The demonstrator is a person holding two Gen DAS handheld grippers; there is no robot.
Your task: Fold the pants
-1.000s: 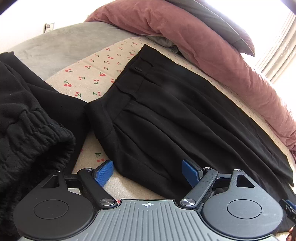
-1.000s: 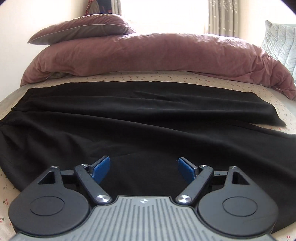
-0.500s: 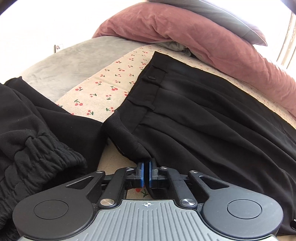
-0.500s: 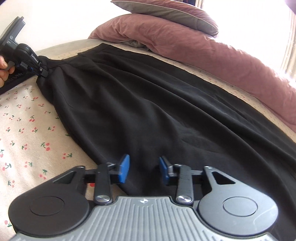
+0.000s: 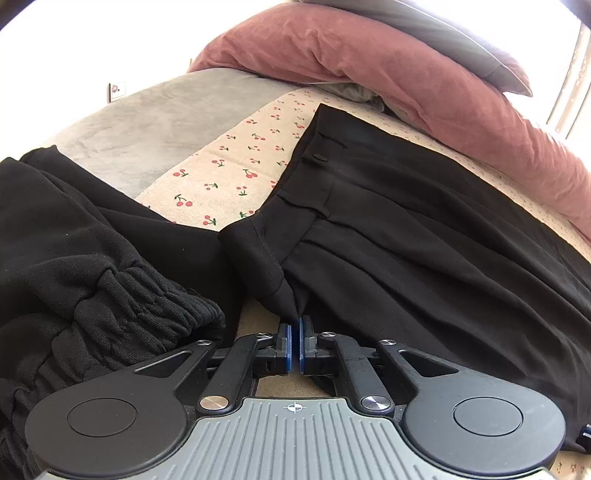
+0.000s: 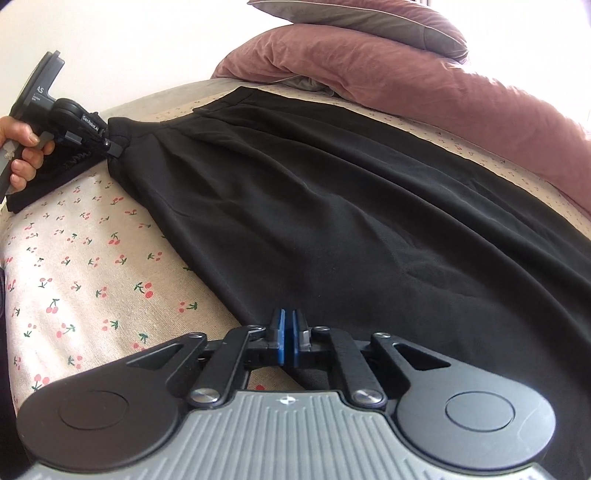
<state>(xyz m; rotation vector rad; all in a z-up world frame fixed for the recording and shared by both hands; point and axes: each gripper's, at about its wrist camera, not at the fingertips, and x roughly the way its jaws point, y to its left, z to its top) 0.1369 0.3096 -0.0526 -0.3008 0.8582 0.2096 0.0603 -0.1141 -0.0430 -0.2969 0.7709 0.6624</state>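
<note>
Black pleated pants [image 5: 424,229] lie spread on a cherry-print bed sheet [image 5: 236,162], waistband to the left, legs running right. My left gripper [image 5: 294,330] is shut on the near corner of the waistband, which is pulled up into a peak. In the right wrist view the pants [image 6: 332,206] fill the middle, and my left gripper [image 6: 110,147] shows at the far left, pinching that corner. My right gripper [image 6: 290,325] is shut on the near side edge of the pants, further down the leg.
A second black garment with an elastic cuff [image 5: 92,277] lies at the left, close to my left gripper. A dusty-pink duvet [image 5: 424,81] and a grey pillow [image 5: 443,33] lie along the far side. A grey bed edge [image 5: 147,118] is at the far left.
Both grippers went from open to shut on the pants. The left closed on the waistband corner first, then the right closed on the side edge. The waistband corner has lifted.
</note>
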